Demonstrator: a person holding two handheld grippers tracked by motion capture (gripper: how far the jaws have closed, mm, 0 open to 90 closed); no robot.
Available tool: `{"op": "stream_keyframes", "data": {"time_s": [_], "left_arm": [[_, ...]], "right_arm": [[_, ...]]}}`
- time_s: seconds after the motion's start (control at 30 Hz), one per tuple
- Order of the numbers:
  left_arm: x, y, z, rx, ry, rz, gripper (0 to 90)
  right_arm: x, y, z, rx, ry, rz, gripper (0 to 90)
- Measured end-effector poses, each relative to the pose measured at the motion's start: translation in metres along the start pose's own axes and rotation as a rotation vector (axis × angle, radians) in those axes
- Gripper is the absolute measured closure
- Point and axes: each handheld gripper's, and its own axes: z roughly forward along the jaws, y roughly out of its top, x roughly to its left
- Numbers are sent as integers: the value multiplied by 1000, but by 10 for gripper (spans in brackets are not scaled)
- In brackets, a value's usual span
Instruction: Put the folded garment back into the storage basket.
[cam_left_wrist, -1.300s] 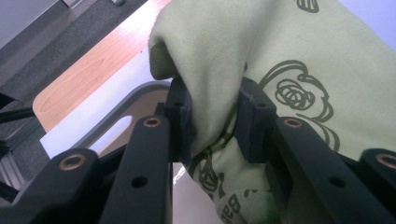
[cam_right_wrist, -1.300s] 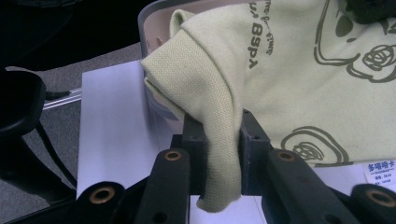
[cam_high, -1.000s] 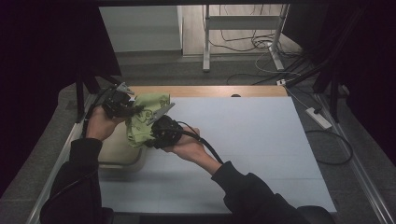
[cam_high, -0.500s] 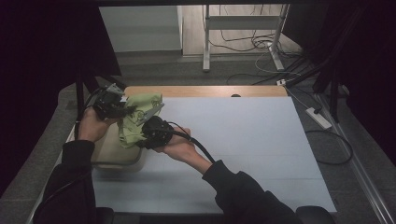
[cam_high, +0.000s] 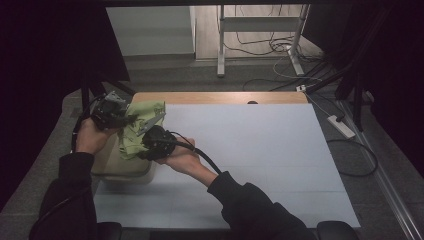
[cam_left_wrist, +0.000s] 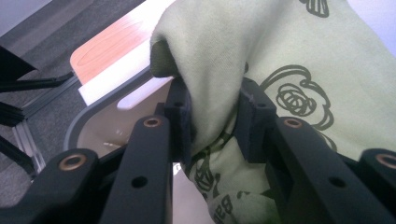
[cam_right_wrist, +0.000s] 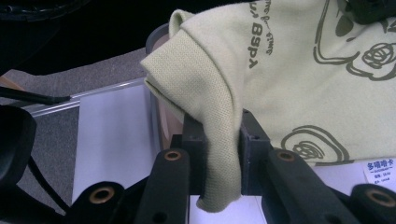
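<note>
One green garment (cam_right_wrist: 299, 70) reads "Baby", perhaps; small label illegible.

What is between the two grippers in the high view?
The green cloth stretches between the left gripper and the right gripper, held by both above the basin; the high view shows this.

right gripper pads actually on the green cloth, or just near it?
Touching. The right gripper view shows the right gripper pinching a fold of the green cloth between both pads.
</note>
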Motion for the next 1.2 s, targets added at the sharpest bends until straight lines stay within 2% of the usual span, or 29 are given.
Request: {"op": "stream_keyframes", "data": {"time_s": [0.43,1.2], "left_arm": [[11,-12,-1,19,15,-15,688],[20,-34,23,66,18,-58,683]], "right_arm": [[5,8,17,5,-1,-7,762],[4,-1,49,35,-8,21,760]]}}
